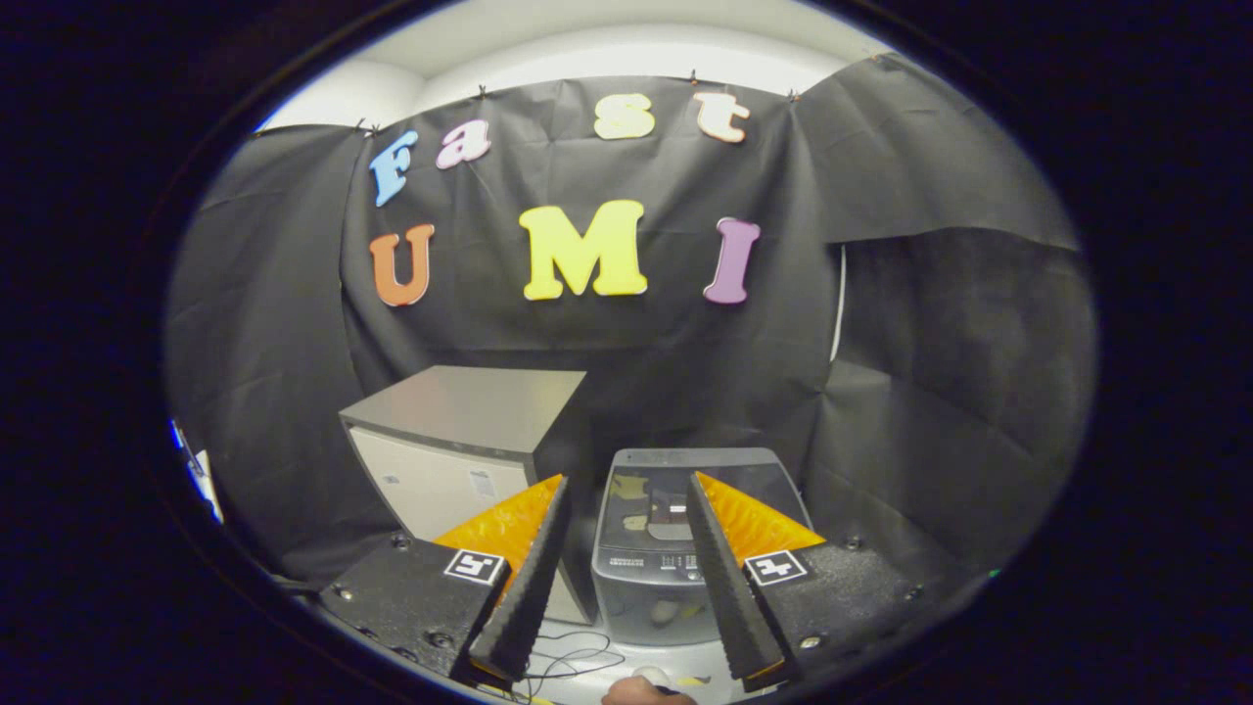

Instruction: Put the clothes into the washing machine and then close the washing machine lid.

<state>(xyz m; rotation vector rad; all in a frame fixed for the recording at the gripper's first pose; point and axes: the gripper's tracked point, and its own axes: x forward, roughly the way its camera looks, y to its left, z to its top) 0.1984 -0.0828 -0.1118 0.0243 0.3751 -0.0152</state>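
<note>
Ahead of my fingers, against the black cloth wall (940,392), two boxy things stand side by side on the floor. Furthest left is a low cabinet (460,431) with a flat grey top and a pale front, a small sticker on that front; I cannot see inside it. My left finger (524,573) crosses its lower corner. Just right of the cabinet, and near it without my being able to tell whether they touch, stands the washing machine (666,548), small and grey, seen between my two fingers and beyond their tips. Its lid (675,490) lies flat over the top and is see-through or glossy; pale and yellowish patches show in it, and I cannot tell whether they are things in the tub or reflections on the lid. A strip of small controls runs along the front edge below the lid. Lower down, the machine's body looks translucent, with a few dim light shapes behind it that I cannot name.

My gripper (626,499) is released: the fingers stand wide apart with nothing between them, well short of the machine. On the pale floor below the fingers a thin dark cable (573,658) loops about, and to its right a part of a hand (646,691) shows. My right finger (729,578) overlaps the machine's right side. I cannot make out any clothes for certain.
</note>
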